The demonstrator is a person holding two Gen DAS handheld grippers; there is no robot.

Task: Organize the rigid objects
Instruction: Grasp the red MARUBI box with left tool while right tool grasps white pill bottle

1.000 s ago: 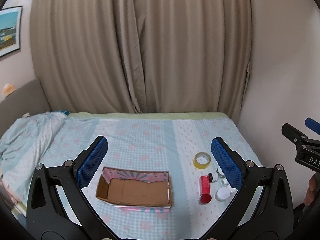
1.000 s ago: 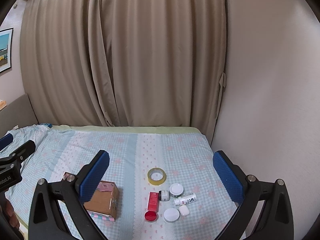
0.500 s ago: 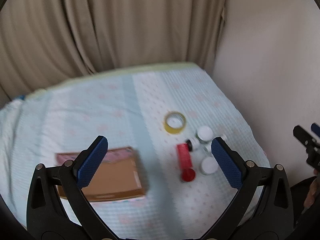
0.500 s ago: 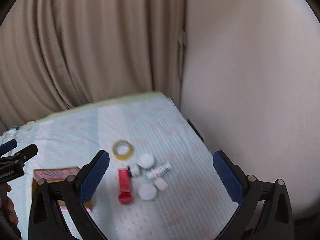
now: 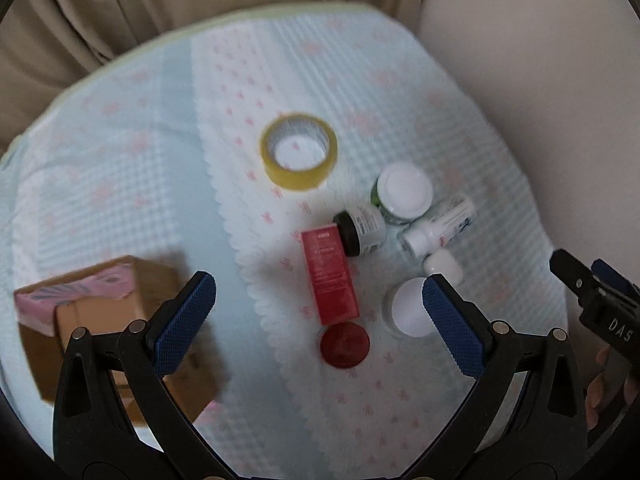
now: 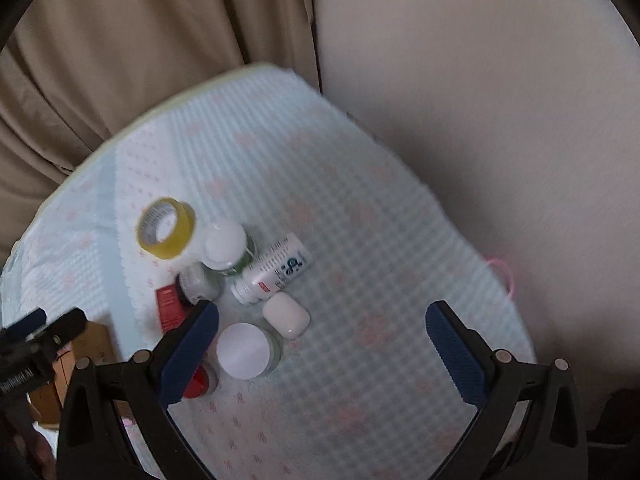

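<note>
Left gripper [image 5: 319,320] and right gripper [image 6: 322,346]: black rigid frames, silver round-head screws at the joints, blue cross-hatched finger pads [image 5: 182,322]. Right housing carries white lettering (partly legible: "DAS"). Bare fingers [image 5: 600,390] visible.

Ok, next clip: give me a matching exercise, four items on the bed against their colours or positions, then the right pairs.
1. roll of yellow tape
2. red rectangular box
3. open cardboard box
4. small white rounded case

a. lying flat, long side pointing away
b. left of the cluster
c. farthest from the camera
d. beside the white printed bottle

Pairs: 1-c, 2-a, 3-b, 4-d
</note>
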